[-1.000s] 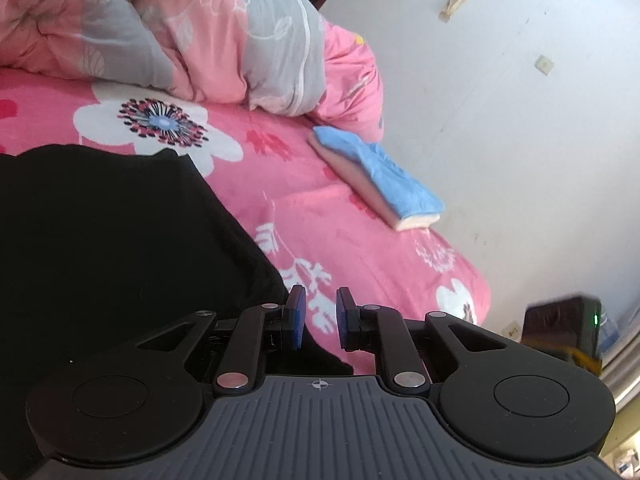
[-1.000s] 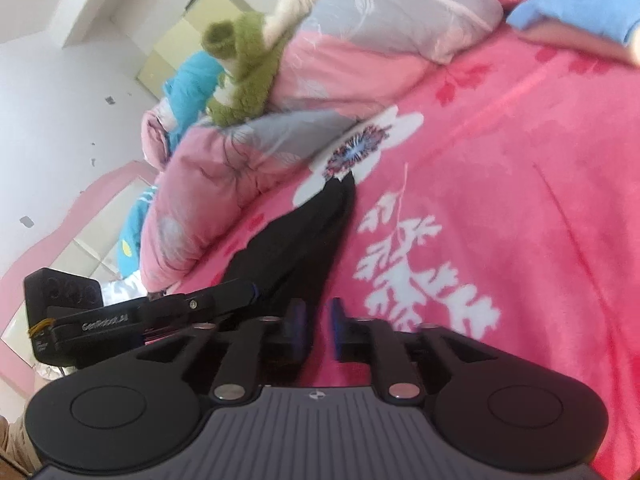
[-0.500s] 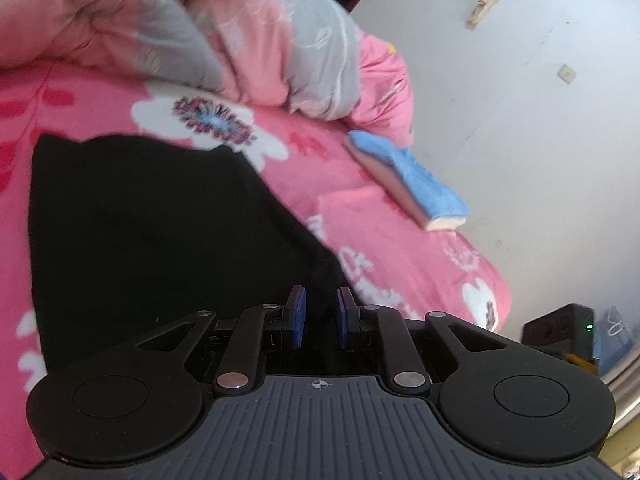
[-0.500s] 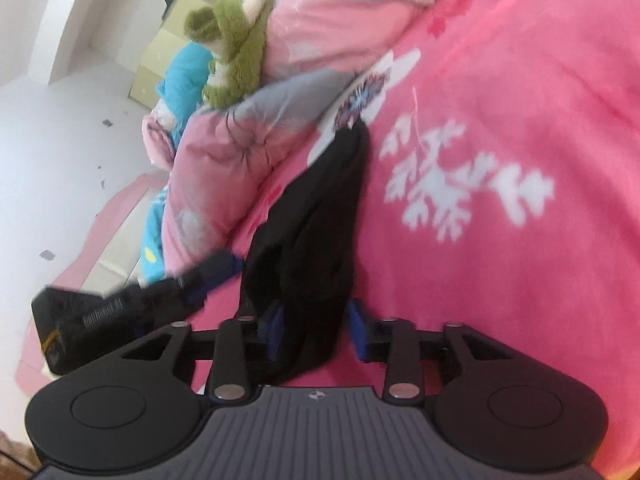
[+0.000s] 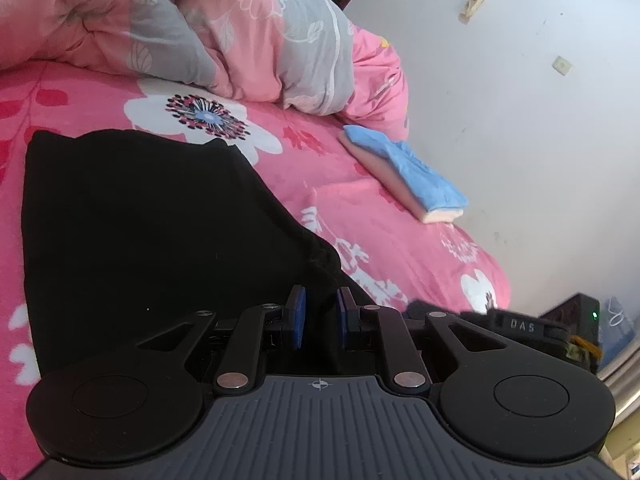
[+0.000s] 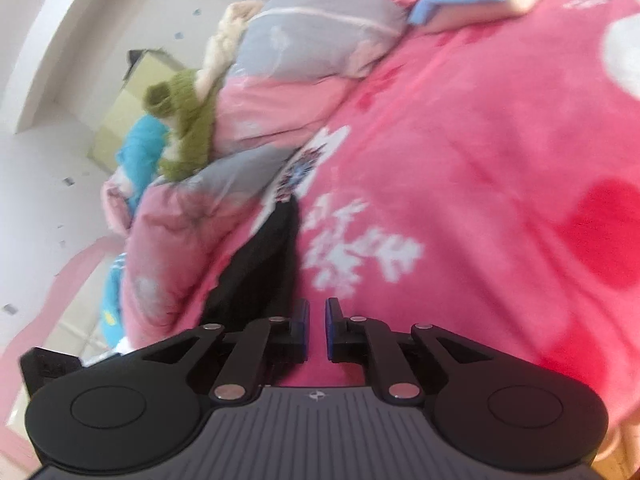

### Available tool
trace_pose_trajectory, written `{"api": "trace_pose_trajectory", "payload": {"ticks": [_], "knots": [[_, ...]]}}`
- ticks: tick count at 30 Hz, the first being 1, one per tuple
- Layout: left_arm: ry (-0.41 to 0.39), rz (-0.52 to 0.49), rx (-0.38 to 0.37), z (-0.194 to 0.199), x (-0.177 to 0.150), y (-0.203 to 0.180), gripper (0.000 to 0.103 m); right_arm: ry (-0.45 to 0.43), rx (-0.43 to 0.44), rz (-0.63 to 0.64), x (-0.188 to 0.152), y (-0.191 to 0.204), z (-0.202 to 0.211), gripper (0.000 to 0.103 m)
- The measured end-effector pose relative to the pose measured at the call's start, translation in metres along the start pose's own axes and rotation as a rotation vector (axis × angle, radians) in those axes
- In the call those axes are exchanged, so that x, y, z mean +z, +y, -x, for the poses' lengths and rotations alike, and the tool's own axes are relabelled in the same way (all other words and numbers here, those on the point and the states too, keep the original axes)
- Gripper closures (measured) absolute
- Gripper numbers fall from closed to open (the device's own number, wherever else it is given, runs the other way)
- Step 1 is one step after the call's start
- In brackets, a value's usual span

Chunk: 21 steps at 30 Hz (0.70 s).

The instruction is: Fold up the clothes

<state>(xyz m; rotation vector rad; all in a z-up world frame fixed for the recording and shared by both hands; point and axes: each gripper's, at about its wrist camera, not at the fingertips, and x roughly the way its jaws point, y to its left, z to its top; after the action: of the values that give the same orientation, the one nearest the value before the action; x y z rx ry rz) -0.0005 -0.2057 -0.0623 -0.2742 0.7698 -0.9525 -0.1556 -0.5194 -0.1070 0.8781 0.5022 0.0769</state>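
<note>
Pinching the black garment [image 5: 152, 232] edge, left gripper [image 5: 320, 316] holds cloth. Right gripper [image 6: 317, 328], beside garment on pink bedsheet [image 6: 480, 200], jaws opening slightly w/ nothing between.

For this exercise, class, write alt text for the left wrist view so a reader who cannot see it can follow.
The left gripper pinches the near edge of a black garment spread on a pink floral bedspread. Behind lie a bunched pink-and-grey quilt and a folded blue cloth near the white wall.
</note>
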Motion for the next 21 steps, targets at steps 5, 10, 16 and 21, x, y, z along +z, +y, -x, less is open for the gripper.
{"api": "trace_pose_trajectory", "payload": {"ticks": [5,10,16,21], "knots": [[-0.002,-0.017,-0.002,0.001,-0.001,-0.003,0.088,0.059,-0.018,0.147,-0.002,0.017,-0.021,0.076],[0.034,-0.024,0.021,-0.006,-0.003,-0.002,0.072,0.015,-0.122,0.173,-0.009,0.013,-0.011,0.101],[0.018,-0.029,0.034,-0.004,-0.004,-0.005,0.047,-0.001,-0.078,0.231,0.004,0.03,-0.014,0.098],[0.028,-0.047,0.031,-0.009,-0.003,-0.01,0.046,0.083,-0.068,0.37,0.004,0.05,-0.054,0.097]]}}
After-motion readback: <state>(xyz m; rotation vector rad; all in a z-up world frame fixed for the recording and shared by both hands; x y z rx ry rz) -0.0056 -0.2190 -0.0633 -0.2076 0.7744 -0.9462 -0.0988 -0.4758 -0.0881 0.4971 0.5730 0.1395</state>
